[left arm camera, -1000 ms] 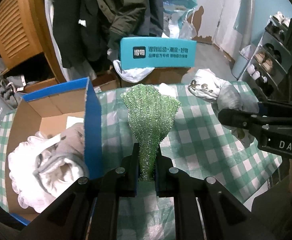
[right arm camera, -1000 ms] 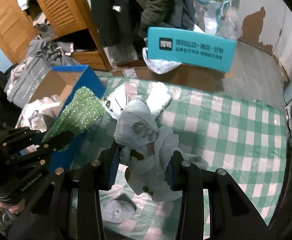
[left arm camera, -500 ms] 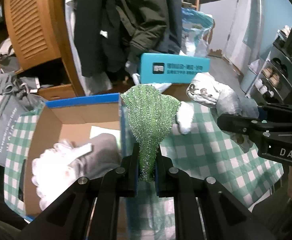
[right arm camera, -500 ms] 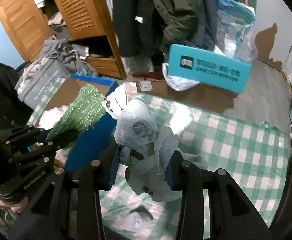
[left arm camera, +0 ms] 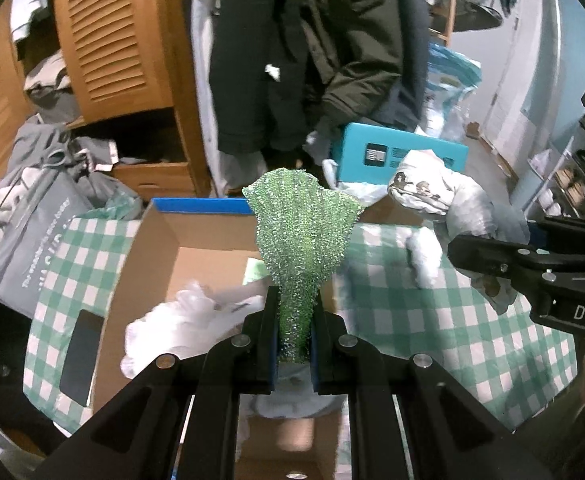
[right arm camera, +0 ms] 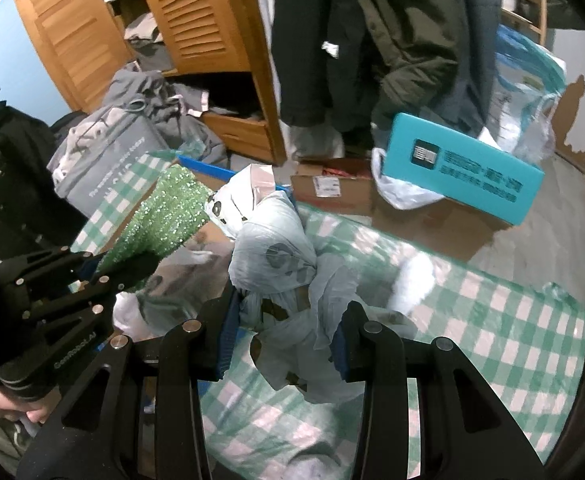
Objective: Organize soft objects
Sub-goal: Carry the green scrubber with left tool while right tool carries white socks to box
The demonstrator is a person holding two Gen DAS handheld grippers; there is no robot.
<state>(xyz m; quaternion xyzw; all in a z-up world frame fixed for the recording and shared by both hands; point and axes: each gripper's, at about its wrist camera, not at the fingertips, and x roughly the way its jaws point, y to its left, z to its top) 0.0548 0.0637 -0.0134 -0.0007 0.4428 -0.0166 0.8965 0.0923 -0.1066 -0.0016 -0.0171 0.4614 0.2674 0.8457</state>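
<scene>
Checked bench [left arm camera: 412, 320] carries a box [left arm camera: 140, 264] holding white fabric [left arm camera: 180, 320]; left jaws pinch a sparkly green cloth [left arm camera: 304, 240], right jaws clamp a pale bundle [right arm camera: 280, 256].

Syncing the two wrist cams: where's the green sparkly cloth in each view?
Left wrist: green sparkly cloth at centre, pinched in the left gripper, over the cardboard box.
Right wrist: cloth at mid-left, beside the white bundle.
Shared landmark: teal box.
</scene>
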